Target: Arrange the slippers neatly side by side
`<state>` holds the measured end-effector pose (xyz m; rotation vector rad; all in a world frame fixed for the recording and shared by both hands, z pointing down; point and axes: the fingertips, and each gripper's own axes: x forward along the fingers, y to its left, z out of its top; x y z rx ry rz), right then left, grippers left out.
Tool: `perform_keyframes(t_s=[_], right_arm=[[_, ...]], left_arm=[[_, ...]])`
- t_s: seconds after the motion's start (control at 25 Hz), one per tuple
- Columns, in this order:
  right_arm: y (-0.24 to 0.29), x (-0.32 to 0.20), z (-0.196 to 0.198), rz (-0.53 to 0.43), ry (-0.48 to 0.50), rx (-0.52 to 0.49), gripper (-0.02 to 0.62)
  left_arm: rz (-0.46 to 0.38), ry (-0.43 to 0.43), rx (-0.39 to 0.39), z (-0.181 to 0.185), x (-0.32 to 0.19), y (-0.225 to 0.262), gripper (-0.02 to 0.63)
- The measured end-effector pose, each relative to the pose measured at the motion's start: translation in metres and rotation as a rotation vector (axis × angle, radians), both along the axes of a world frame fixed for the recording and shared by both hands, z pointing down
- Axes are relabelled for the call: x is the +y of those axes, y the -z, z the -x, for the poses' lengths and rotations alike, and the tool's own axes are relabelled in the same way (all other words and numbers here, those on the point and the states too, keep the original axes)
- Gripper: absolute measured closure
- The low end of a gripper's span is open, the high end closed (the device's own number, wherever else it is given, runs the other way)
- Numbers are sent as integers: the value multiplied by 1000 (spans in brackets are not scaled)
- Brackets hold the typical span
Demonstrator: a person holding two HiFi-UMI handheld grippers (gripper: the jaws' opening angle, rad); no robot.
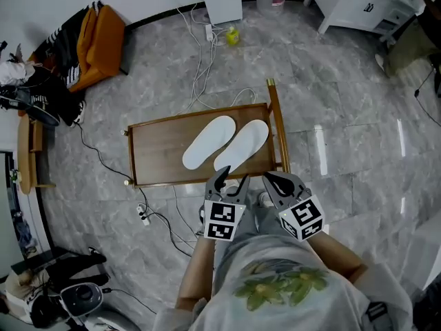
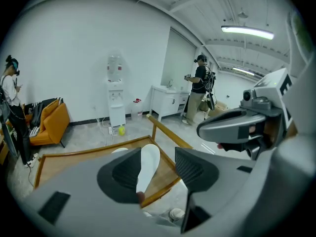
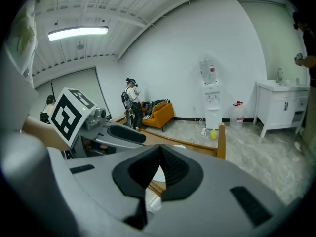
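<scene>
- Hovering at lower centre, the left gripper (image 1: 232,179) is gaping open and empty, and the right gripper (image 1: 277,179) is pinching shut on nothing.
- The slippers (image 1: 209,141) are lying slanted on the tray (image 1: 158,150), so sliding one by its heel is looking wiser than lifting.

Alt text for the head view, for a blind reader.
Two white slippers lie side by side on a low wooden platform on a grey floor. At its near edge a person holds the left gripper open and the right gripper shut, both empty.

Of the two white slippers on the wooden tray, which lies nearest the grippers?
The right-hand white slipper in the head view, beside the raised wooden rail; the other white slipper lies farther left.
</scene>
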<state>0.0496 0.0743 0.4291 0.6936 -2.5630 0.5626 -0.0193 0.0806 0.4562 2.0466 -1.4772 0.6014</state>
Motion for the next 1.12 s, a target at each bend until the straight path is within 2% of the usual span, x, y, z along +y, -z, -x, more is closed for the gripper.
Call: perform_keyframes(t_s=[0.2, 0.48, 0.76, 1.12], right_arm=[[-16, -17, 10, 8, -34, 12, 589], [-31, -39, 17, 21, -96, 32, 589], [-47, -57, 24, 20, -147, 39, 589], [-62, -63, 24, 45, -200, 53, 589]], left_arm=[[33, -40, 6, 6, -18, -28, 385], [108, -114, -27, 13, -31, -65, 368], [159, -198, -67, 7, -50, -104, 350], [239, -266, -75, 2, -60, -144, 348]])
